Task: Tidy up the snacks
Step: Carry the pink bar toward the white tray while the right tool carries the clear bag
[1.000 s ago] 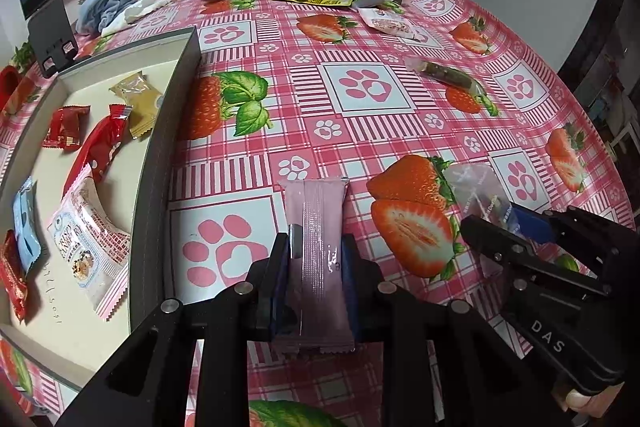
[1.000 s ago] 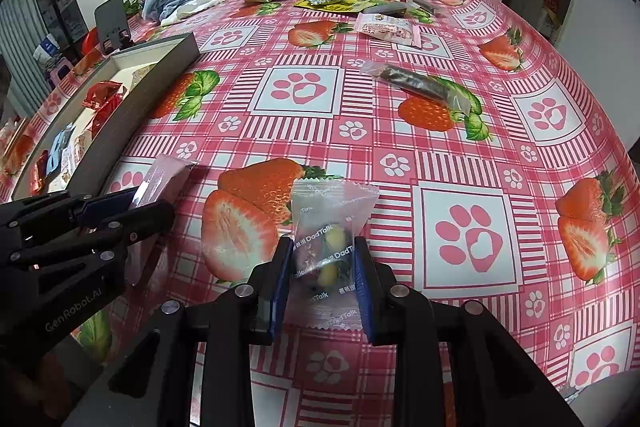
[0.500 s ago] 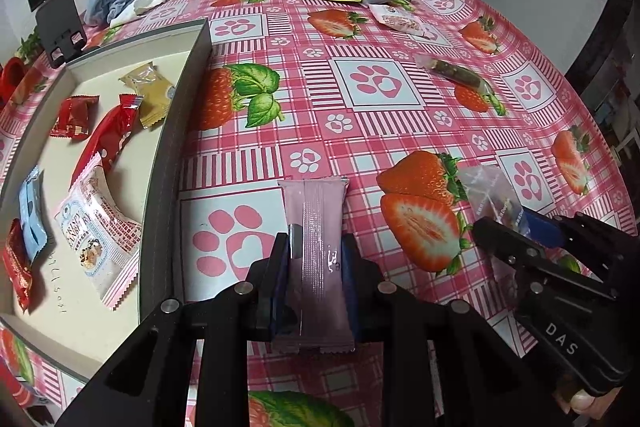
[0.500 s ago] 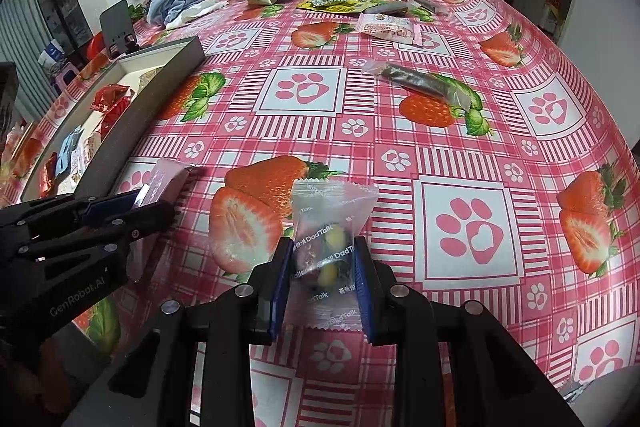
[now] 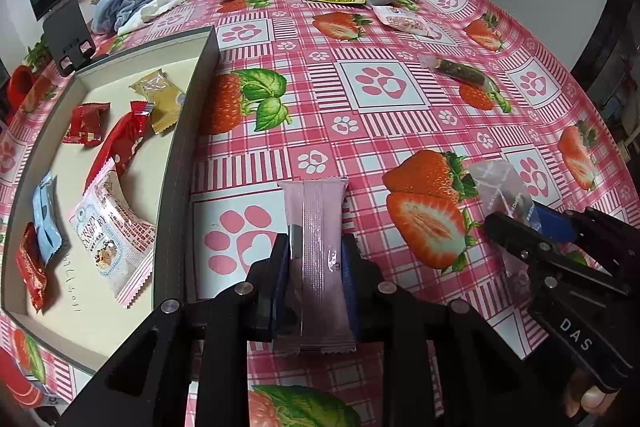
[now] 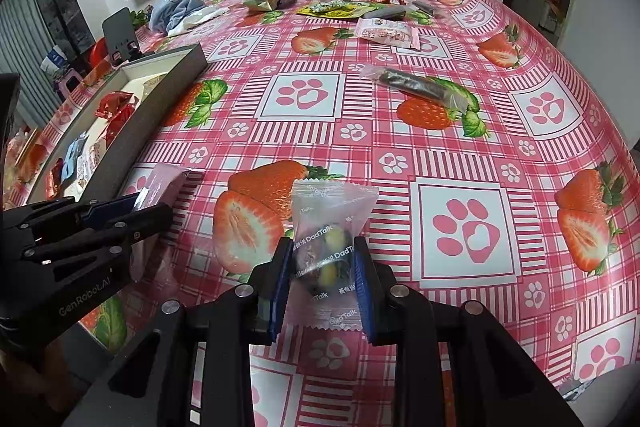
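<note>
While both my hands drift left, the tray (image 5: 188,155) shows wider in the left view than a second ago, and its near wall now sits just beside my left gripper (image 5: 314,263). That gripper stays clamped on the pink snack bar (image 5: 318,251), held above the tablecloth (image 5: 380,131). My right gripper (image 6: 322,267) keeps its blue pads (image 6: 280,279) pressed on the clear candy packet (image 6: 328,239), also off the cloth. Wrapped snacks already lie inside the tray.
</note>
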`<state>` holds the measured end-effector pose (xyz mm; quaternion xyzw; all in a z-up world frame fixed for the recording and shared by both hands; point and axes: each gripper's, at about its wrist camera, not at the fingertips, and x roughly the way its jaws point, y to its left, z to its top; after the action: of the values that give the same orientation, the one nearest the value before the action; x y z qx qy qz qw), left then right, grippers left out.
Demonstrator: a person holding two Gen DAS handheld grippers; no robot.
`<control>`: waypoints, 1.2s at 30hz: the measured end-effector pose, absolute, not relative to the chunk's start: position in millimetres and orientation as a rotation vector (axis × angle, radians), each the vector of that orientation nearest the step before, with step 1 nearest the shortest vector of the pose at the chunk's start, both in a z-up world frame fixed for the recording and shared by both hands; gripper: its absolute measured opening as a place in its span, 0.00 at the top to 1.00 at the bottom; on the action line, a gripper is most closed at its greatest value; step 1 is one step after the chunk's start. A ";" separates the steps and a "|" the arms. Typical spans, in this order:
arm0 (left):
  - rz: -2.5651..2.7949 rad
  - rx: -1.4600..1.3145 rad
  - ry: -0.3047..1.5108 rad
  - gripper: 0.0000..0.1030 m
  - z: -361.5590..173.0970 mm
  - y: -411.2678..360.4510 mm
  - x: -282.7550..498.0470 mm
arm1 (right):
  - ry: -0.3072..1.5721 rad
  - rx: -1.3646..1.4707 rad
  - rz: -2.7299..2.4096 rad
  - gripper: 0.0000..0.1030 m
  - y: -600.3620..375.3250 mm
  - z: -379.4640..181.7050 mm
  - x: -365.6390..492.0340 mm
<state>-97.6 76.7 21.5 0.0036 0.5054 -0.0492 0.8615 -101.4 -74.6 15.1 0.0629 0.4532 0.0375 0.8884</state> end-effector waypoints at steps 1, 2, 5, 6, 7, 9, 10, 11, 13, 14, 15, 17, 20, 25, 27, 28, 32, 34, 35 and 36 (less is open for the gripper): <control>-0.103 0.007 1.058 0.74 22.2 77.1 -97.8 | 0.939 0.131 0.081 0.70 -74.7 15.8 -101.7; -0.102 0.005 1.057 0.73 22.7 77.4 -97.8 | 0.933 0.130 0.085 0.70 -74.3 17.1 -102.5; -0.098 0.000 1.055 0.73 23.5 79.0 -98.7 | 0.922 0.121 0.093 0.70 -72.1 20.0 -104.3; -0.097 -0.001 1.054 0.74 23.8 79.3 -99.1 | 0.921 0.119 0.097 0.70 -71.1 20.5 -104.9; -0.097 -0.002 1.052 0.73 24.3 79.6 -99.5 | 0.919 0.118 0.098 0.70 -70.6 20.9 -105.2; -0.096 -0.002 1.048 0.74 25.7 80.3 -100.2 | 0.918 0.121 0.099 0.70 -70.6 21.2 -105.2; -0.095 -0.002 1.045 0.74 26.5 80.6 -100.5 | 0.914 0.124 0.100 0.70 -70.9 21.9 -105.6; -0.096 -0.003 1.045 0.74 26.7 80.4 -100.6 | 0.913 0.126 0.100 0.70 -71.0 22.4 -106.1; -0.095 -0.005 1.044 0.74 26.9 80.8 -101.0 | 0.913 0.137 0.099 0.70 -72.2 22.7 -106.3; -0.095 -0.005 1.043 0.73 27.1 80.9 -101.2 | 0.916 0.145 0.101 0.70 -72.9 22.3 -105.8; -0.095 -0.004 1.042 0.73 27.5 81.0 -101.3 | 0.918 0.151 0.103 0.70 -73.2 22.0 -105.3; -0.092 -0.002 1.037 0.73 29.0 81.7 -101.6 | 0.919 0.152 0.104 0.70 -72.7 22.1 -105.4; -0.085 -0.002 1.029 0.73 32.0 83.6 -102.1 | 0.916 0.143 0.114 0.70 -69.3 23.5 -105.7; -0.070 -0.007 1.024 0.73 34.6 87.6 -102.1 | 0.916 0.124 0.131 0.70 -63.0 25.4 -104.5; -0.065 -0.012 1.021 0.73 36.1 90.0 -102.1 | 0.915 0.118 0.139 0.70 -60.1 26.5 -103.7; -0.063 -0.013 1.019 0.74 37.0 91.0 -102.1 | 0.915 0.116 0.142 0.70 -59.3 27.0 -103.2; -0.053 -0.025 1.012 0.74 40.8 96.9 -102.5 | 0.910 0.101 0.163 0.70 -51.6 31.1 -100.7; -0.046 -0.035 1.008 0.73 42.7 101.0 -102.4 | 0.906 0.091 0.176 0.70 -47.0 34.0 -99.4; -0.043 -0.040 1.007 0.74 43.6 103.0 -102.5 | 0.904 0.087 0.182 0.70 -44.7 35.6 -98.5; -0.037 -0.046 1.003 0.74 45.4 106.2 -102.7 | 0.901 0.083 0.190 0.70 -41.5 37.3 -97.3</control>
<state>-102.7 106.2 45.4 -0.0219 0.4805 -0.0178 0.8765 -97.3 -41.5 37.3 0.0400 0.4346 0.0917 0.8951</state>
